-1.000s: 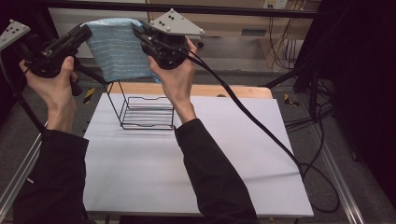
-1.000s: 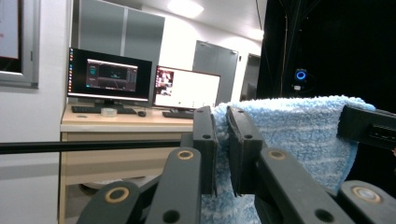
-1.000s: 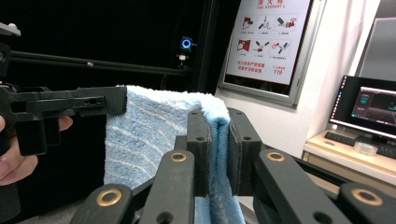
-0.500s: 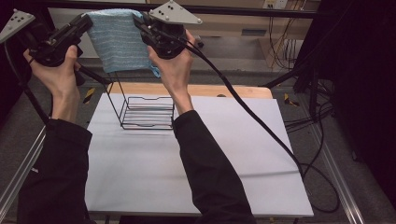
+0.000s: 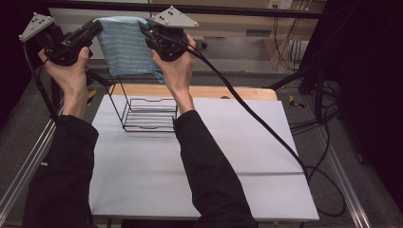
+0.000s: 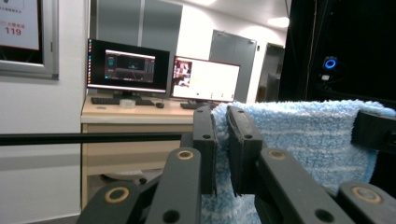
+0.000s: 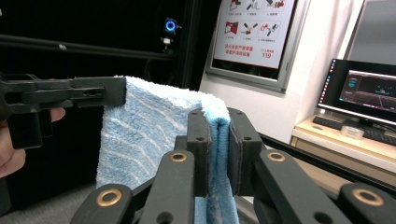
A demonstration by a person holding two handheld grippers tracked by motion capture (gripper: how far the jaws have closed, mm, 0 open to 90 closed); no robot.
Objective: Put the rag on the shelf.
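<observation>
Two grippers pinch the blue towel (image 5: 124, 45) taut, top edge level

Towel (image 5: 124, 45) above rack (image 5: 147, 114) on table (image 5: 247, 142)

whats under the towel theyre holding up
A wire rack stands on the white table below the blue towel. The towel's hanging edge covers part of the rack's upper frame.

Seen from above, a fluffy light-blue striped towel (image 5: 124, 46) hangs spread between the black left gripper (image 5: 97, 26) and the black right gripper (image 5: 144, 27), each clamped on an upper corner, well above the far left part of the white table (image 5: 237, 161). Below it, near the table's far edge, stands a black wire rack (image 5: 148, 114).
</observation>
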